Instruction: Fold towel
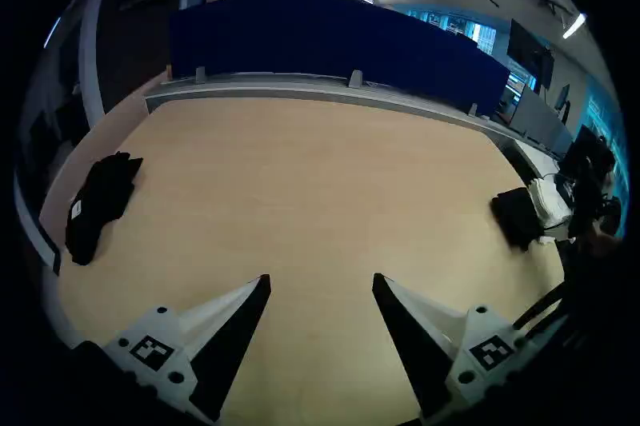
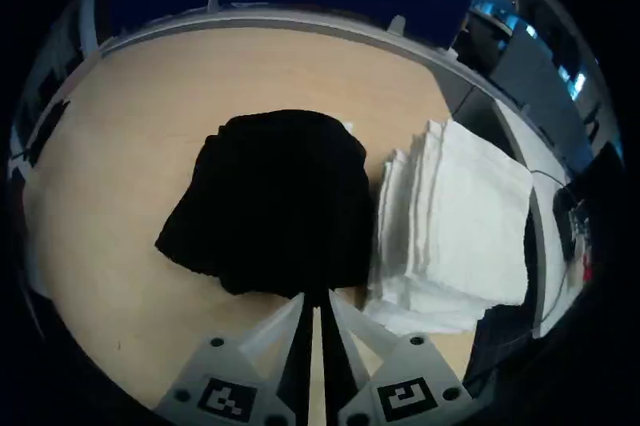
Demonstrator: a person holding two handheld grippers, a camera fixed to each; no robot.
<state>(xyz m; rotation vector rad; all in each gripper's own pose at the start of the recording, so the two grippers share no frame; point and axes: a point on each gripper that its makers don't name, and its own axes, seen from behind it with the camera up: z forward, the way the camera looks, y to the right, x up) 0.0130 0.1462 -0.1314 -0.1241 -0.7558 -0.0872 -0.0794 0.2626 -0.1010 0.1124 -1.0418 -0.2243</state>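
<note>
A black towel (image 2: 276,198) lies bunched on the light wooden table (image 2: 120,146) in the right gripper view. My right gripper (image 2: 318,296) is at its near edge, with the fingers drawn together to a thin slit and the tips pinching the cloth. In the left gripper view my left gripper (image 1: 320,282) hovers open over bare table (image 1: 320,178), with nothing between its fingers. The same black towel (image 1: 516,218) shows small at the far right of that view. Another black cloth (image 1: 100,202) lies crumpled at the table's left edge.
A stack of folded white towels (image 2: 464,218) sits right beside the black towel, also seen as a white towel stack (image 1: 554,201) at the right. A blue partition (image 1: 320,42) runs along the table's far edge. Dark desks and monitors stand beyond the right side.
</note>
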